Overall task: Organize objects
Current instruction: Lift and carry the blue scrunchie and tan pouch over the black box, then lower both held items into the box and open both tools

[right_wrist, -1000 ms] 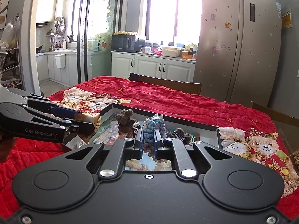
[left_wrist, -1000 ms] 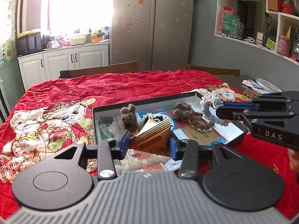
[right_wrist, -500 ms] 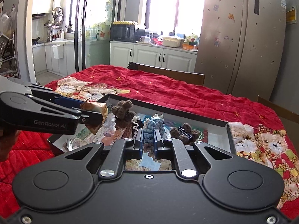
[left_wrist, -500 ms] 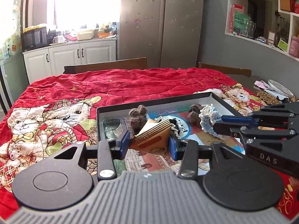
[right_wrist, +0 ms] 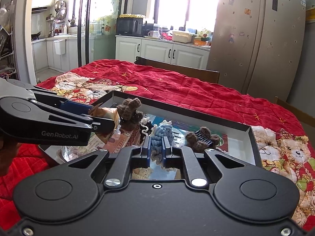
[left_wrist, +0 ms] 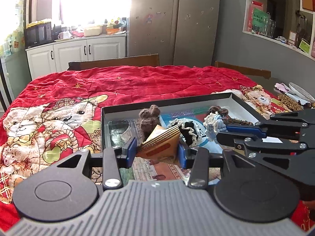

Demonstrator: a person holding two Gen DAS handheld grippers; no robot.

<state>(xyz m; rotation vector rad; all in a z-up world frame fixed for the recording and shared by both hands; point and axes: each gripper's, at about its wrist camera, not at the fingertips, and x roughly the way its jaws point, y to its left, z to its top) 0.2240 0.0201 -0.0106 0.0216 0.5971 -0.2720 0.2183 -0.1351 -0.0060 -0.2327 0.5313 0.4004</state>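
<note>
Here, both tools are angling downward over the black tray (left_wrist: pixel 246 106) in mid-frame. The left tool (left_wrist: pixel 156 149) is pinching a folded brown-and-cream paper packet (left_wrist: pixel 161 143) between partly spread blue pads, low centre. The right tool (right_wrist: pixel 157 150), nearly closed, is squeezing a soft blue crocheted piece (right_wrist: pixel 162 131); fuzzy brown knitted toys (right_wrist: pixel 130 108) are lying just beyond.

A home kitchen: a steel fridge (left_wrist: pixel 175 21) stands beside white cabinets (left_wrist: pixel 78 54) carrying a microwave (left_wrist: pixel 38 34) under the window.
</note>
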